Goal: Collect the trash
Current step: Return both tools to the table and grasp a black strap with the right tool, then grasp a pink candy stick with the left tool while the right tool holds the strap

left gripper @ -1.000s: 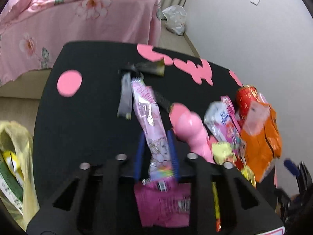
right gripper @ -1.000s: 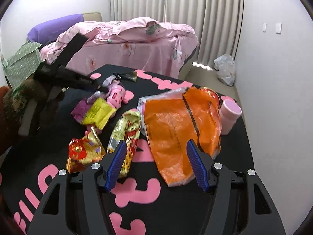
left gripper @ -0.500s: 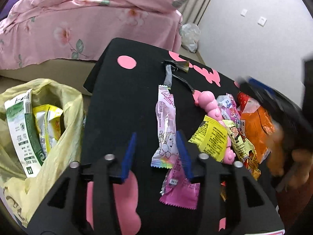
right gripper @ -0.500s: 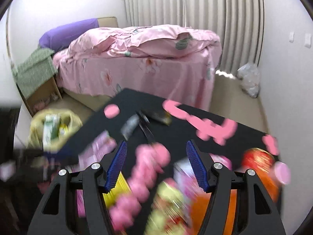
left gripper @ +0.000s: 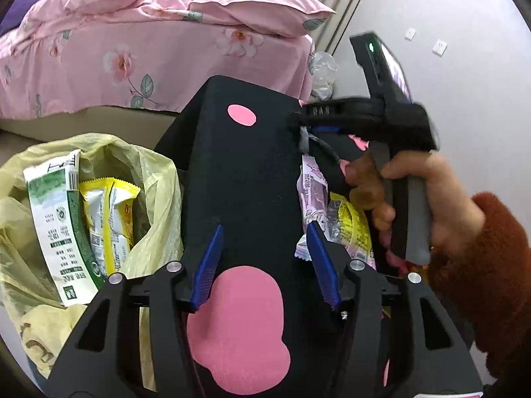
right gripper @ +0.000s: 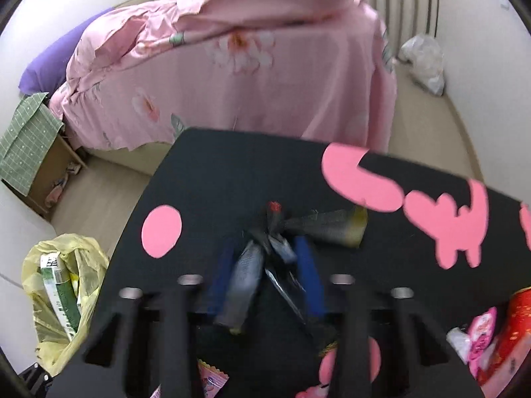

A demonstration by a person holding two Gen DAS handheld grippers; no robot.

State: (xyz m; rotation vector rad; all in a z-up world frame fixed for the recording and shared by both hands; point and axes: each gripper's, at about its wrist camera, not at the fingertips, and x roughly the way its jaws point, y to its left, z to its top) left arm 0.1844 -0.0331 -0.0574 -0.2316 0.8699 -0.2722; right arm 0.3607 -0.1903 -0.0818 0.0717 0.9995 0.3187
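We see a bag (left gripper: 156,179) of wrappers on the floor, left of the surface (left gripper: 242,172). More wrappers (left gripper: 345,222) lie on the surface's right side. A bed (left gripper: 132,49) stands behind it.

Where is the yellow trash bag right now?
The yellow bag sits on the floor off the left edge of the black table, in front of the pink bed; both views show wrappers inside it.

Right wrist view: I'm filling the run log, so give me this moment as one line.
right gripper: fingers closing around dark wrapper | left gripper: opening, empty | trash bag: holds wrappers, beside table
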